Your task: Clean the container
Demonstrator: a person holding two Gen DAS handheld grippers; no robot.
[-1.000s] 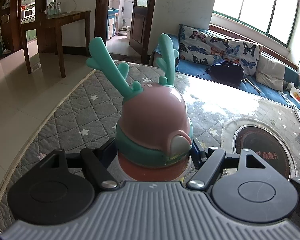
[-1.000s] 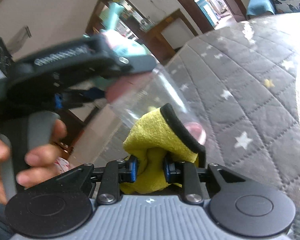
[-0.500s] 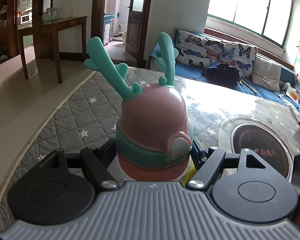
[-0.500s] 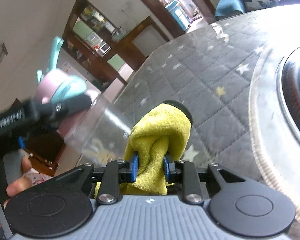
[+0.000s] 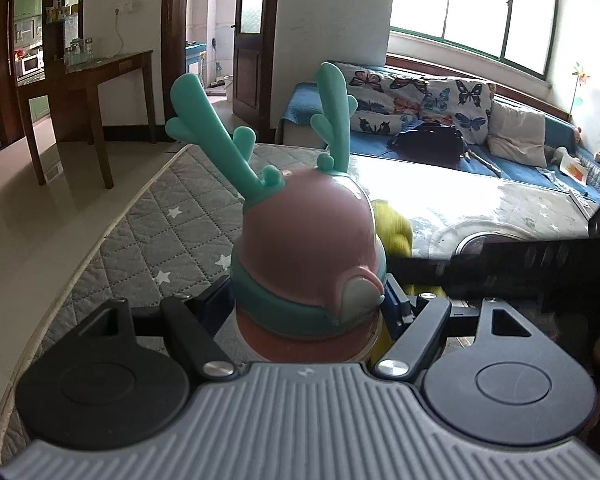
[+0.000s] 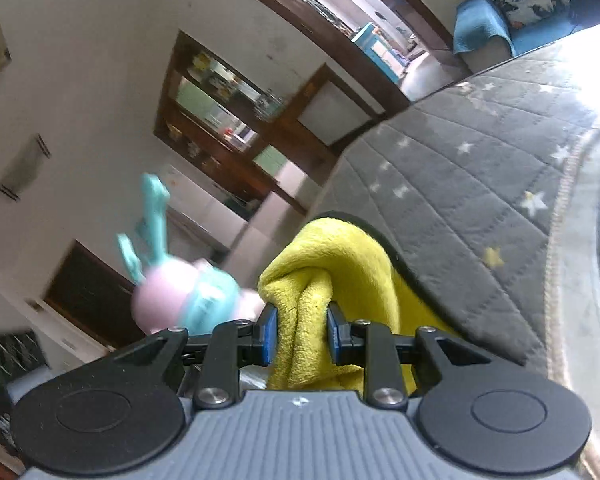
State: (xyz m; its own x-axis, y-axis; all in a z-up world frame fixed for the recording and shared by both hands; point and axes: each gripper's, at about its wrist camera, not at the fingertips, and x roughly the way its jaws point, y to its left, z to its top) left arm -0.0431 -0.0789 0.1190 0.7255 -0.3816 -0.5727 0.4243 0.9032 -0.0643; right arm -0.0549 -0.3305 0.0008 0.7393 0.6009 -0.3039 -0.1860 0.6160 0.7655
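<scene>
Antlers of teal rose from the pink-domed bottle [image 5: 306,248] that my left gripper [image 5: 308,308] pinched around its body, upright above the grey star-quilted table cover [image 5: 160,232]; the yellow cloth [image 5: 394,232] showed just behind it. From my right wrist camera, the right gripper [image 6: 300,338] clamped tight on that cloth [image 6: 336,272], with the bottle [image 6: 180,296] blurred to its left.
</scene>
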